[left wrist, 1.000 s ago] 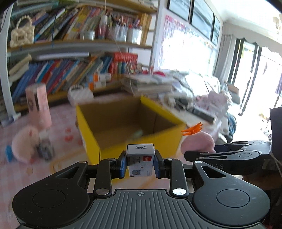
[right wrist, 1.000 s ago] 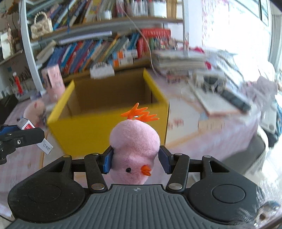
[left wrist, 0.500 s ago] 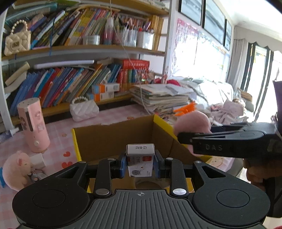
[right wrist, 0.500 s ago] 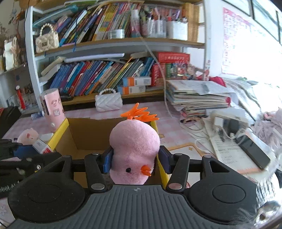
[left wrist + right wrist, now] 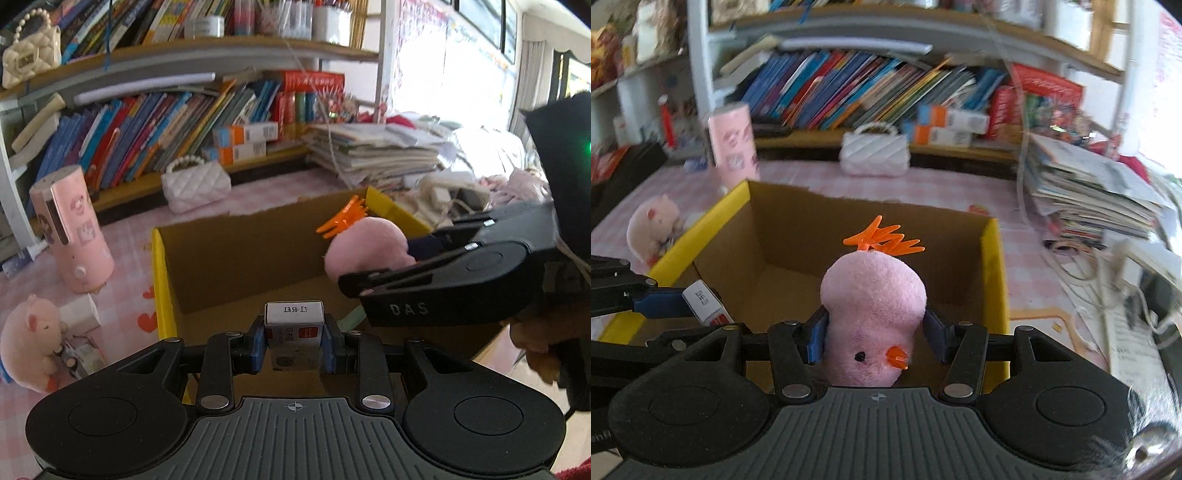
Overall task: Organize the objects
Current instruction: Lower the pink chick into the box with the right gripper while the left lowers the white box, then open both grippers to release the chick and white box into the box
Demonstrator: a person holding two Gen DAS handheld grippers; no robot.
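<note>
Open yellow cardboard box (image 5: pixel 993 266), centre frame in both views; what shows of the inside is bare brown card. Left gripper (image 5: pixel 294 341) clamped on a small white staple box (image 5: pixel 294 334), top label "订书钉", held over the box's near edge. Right gripper (image 5: pixel 875 338) clamped on a pink plush chick (image 5: pixel 873 306), over the box opening. "DAS" lettering on the right gripper's side, right of the left view.

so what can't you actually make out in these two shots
- Box floor, left wrist view: the near part is hidden behind the left gripper and its small carton.
- Box floor, right wrist view: mostly covered by the pink chick toy in the right gripper.
- Carton print: too small to read.
- Items beside the pig plush: blurred, unidentifiable.
</note>
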